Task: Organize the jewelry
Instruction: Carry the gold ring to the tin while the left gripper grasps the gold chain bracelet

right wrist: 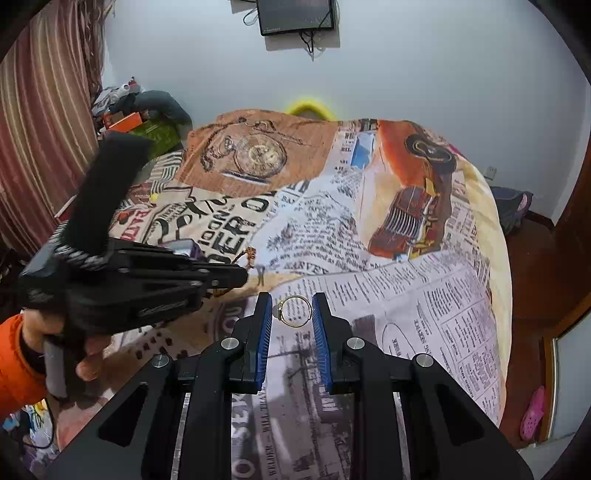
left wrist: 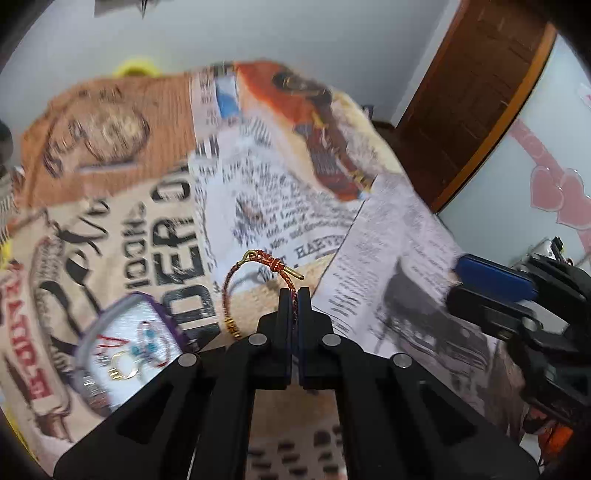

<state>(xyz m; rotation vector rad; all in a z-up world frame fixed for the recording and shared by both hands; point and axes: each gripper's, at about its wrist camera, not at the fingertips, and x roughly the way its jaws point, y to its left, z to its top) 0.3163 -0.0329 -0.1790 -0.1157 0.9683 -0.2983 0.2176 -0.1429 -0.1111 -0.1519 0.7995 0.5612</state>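
Note:
My left gripper (left wrist: pixel 294 295) is shut on a red-and-gold cord bracelet (left wrist: pixel 236 280), which hangs in a loop above the printed cloth. A purple-rimmed white jewelry tray (left wrist: pixel 125 350) with several small pieces lies to its lower left. In the right wrist view, my right gripper (right wrist: pixel 291 306) is open with a gold ring (right wrist: pixel 293 312) lying on the cloth between its blue-padded fingers (right wrist: pixel 263 332). The left gripper (right wrist: pixel 236 277) shows at the left there, with the bracelet (right wrist: pixel 251 256) at its tip. The right gripper (left wrist: pixel 491 284) shows at the right edge of the left wrist view.
A newspaper-and-car print cloth (right wrist: pixel 406 295) covers the surface. A wooden door (left wrist: pixel 476 92) stands at the right, a striped curtain (right wrist: pixel 40 129) at the left, a monitor (right wrist: pixel 297 16) on the far wall. Clutter (right wrist: pixel 140 114) lies at the back left.

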